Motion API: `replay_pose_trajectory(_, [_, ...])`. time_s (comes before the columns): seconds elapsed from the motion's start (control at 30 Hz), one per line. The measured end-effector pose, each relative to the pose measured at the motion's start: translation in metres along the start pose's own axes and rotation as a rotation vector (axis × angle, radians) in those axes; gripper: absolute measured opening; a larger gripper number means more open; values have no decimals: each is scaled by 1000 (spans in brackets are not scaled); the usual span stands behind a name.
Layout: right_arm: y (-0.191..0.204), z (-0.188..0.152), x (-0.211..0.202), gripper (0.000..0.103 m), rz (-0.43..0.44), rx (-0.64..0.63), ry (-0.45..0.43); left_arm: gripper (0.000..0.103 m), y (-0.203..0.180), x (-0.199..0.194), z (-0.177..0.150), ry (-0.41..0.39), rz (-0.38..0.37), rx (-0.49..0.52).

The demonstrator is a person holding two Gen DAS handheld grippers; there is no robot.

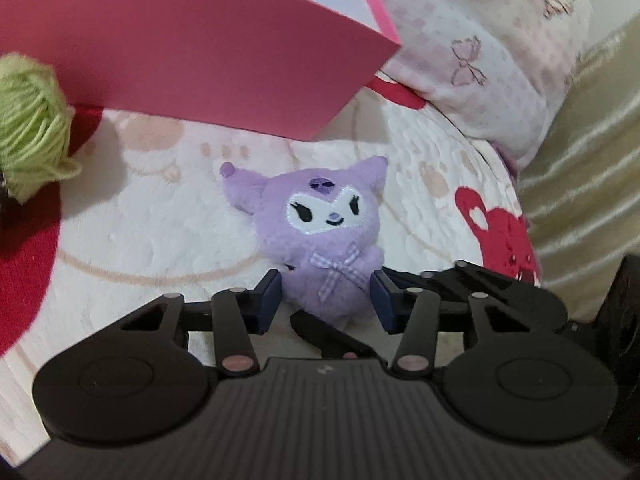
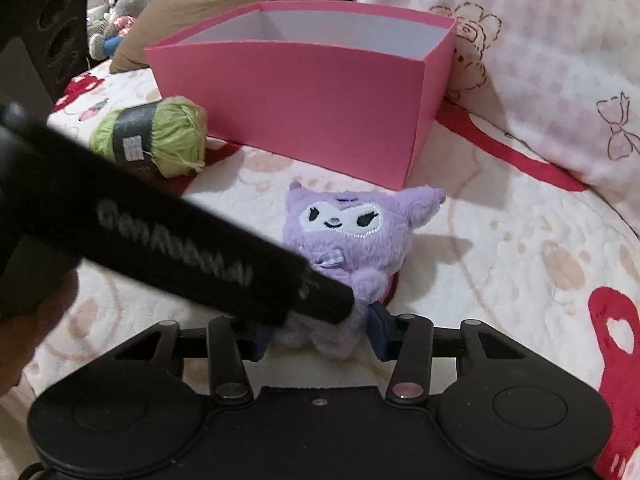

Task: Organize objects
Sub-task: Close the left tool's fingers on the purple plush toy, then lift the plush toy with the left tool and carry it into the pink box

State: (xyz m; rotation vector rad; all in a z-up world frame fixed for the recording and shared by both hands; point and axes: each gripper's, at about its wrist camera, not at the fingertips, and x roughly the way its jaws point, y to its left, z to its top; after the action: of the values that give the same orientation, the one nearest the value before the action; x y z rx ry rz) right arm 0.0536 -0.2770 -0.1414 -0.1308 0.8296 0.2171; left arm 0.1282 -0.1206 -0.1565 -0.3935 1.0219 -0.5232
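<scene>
A white blanket point(image 2: 500, 248) with red and tan prints fills both views. On it, in the upper middle of the right wrist view, stands an open pink box point(image 2: 312, 108) with a white inside. A pink checked pillow point(image 2: 560, 60) lies at the upper right, touching the box's far corner. A ball of green yarn point(image 2: 160, 136) with a dark band sits just left of the box. Below the box's near corner, centre frame, lies a purple plush toy point(image 1: 324, 236) — face up. The left gripper point(image 1: 326, 300) has its fingers on either side of the toy's lower body, touching it. The right gripper point(image 2: 320, 330) also pinches the toy's bottom end — the left gripper's black body crosses in front.
</scene>
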Motion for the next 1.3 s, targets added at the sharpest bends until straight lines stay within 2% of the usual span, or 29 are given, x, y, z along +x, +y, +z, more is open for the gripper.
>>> replay_pose_trajectory(0.07, [0,-1,0,65,-30,-9,-5,47,3,1,1,1,-8,-27])
replay_pose_trajectory(0.13, [0,-2,0,67,-40,-17,-13,47,4,0,1,-9,-24,-35])
replay_pose_trajectory(0.2, [0,-2,-1,65,-35,-15,-24,46,3,-4,0,-33,-64,-18])
replay_pose_trajectory(0.23, [0,-2,-2,61,-31,-18,-30,46,1,-5,0,-38,-68,-3])
replay_pose_trajectory(0.37, [-1,-1,-3,54,-26,-19,-41,46,-9,-5,-2,-25,-49,43])
replay_pose_trajectory(0.6, [-4,-3,4,54,-9,6,-19,42,-9,-2,-4,-14,-20,24])
replay_pose_trajectory(0.8, [-1,-3,-1,52,0,1,-36,42,-13,-8,-5,-9,-5,48])
replay_pose_trajectory(1.03, [6,-3,-5,52,17,-14,-27,42,-13,-17,-8,13,9,35])
replay_pose_trajectory(1.3, [15,-2,-19,52,40,-21,-16,42,-20,-33,-10,32,28,66])
